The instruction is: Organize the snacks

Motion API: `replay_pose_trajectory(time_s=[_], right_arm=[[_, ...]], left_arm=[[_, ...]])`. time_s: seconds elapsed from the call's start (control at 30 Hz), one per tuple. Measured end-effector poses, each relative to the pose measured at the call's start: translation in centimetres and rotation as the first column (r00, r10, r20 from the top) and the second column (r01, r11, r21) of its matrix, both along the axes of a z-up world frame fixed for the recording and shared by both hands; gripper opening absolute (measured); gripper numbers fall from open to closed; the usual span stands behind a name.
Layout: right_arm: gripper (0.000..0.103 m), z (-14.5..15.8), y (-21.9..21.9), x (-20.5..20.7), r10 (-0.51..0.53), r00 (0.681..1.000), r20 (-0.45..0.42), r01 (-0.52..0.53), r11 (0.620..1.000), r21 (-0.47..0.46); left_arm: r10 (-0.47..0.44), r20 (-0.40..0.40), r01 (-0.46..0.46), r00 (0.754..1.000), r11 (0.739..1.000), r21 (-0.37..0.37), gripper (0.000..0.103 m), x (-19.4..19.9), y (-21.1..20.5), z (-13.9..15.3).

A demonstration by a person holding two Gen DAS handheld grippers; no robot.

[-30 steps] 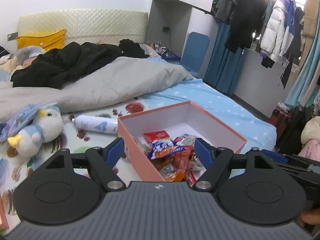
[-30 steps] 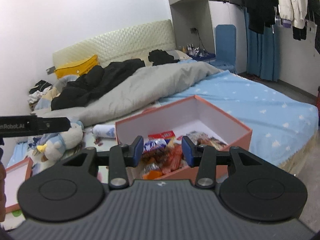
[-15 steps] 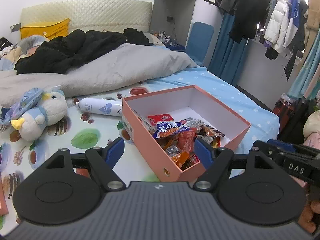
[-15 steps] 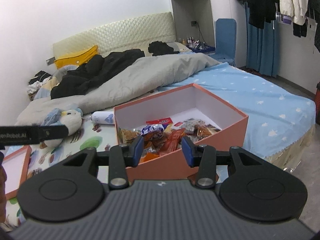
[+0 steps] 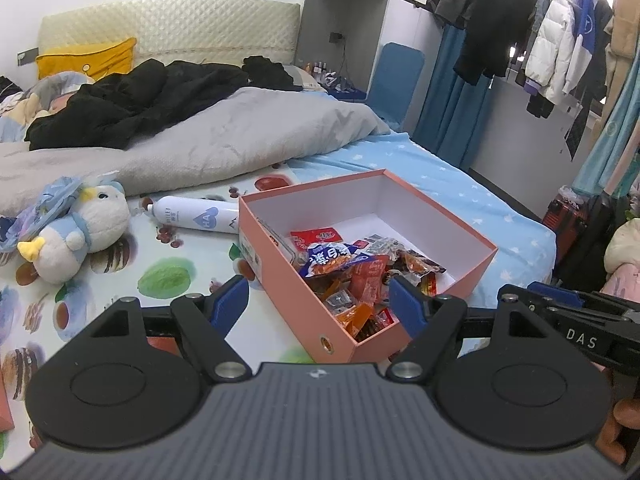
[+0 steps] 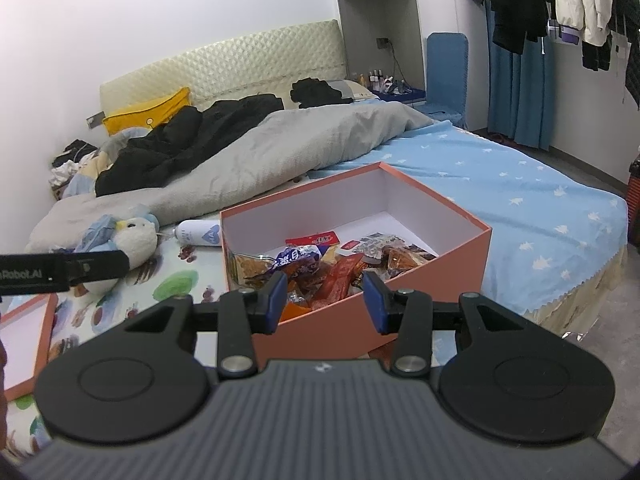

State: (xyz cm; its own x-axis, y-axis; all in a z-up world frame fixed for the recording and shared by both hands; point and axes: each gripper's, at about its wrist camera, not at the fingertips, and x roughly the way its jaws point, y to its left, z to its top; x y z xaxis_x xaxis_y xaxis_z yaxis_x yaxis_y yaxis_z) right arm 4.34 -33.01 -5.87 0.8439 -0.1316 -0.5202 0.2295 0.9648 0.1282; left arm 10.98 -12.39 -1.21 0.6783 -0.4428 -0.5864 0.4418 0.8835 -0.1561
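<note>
snacks (image 5: 360, 276) heaped in box (image 5: 304, 304) | my left gripper (image 5: 320, 300) and right gripper (image 6: 325, 300) gape wide, empty | sorted or unsorted, can't tell

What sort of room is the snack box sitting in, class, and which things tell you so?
Most likely a lived-in bedroom. The pink box of snacks sits on a bed with a grey duvet and padded headboard, and coats hang on a rail at one side.
</note>
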Motion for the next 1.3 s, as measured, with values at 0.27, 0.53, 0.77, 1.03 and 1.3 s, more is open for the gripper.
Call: replay_pose_trajectory(time_s=[0.27,0.53,0.77,1.03,1.3], right_arm=[[0.045,0.0,-0.3,-0.1,-0.006,1.0,0.002,0.006,1.0,0.001],[0.103,0.1,-0.9,-0.1,-0.027,1.0,0.012,0.026,1.0,0.006],[0.103,0.2,-1.2,-0.1,-0.027,1.0,0.007,0.026,1.0,0.015],[0.103,0.7,-1.0,-0.2,-0.018,1.0,0.018,0.018,1.0,0.012],[0.103,0.9,-0.9,-0.2,-0.013,1.0,0.018,0.012,1.0,0.013]], left_arm=[[-0.009,0.005,0.009,1.0,1.0,0.004,0.086,0.2,-0.5,0.3],[-0.01,-0.013,0.01,1.0,1.0,-0.009,0.102,0.5,-0.5,0.2],[-0.008,-0.001,0.008,1.0,1.0,0.027,0.103,0.6,-0.8,0.3],[0.022,-0.028,-0.021,0.999,0.999,0.031,0.103,0.7,-0.3,0.3],[0.035,-0.021,-0.034,0.999,0.999,0.039,0.103,0.7,-0.2,0.6]])
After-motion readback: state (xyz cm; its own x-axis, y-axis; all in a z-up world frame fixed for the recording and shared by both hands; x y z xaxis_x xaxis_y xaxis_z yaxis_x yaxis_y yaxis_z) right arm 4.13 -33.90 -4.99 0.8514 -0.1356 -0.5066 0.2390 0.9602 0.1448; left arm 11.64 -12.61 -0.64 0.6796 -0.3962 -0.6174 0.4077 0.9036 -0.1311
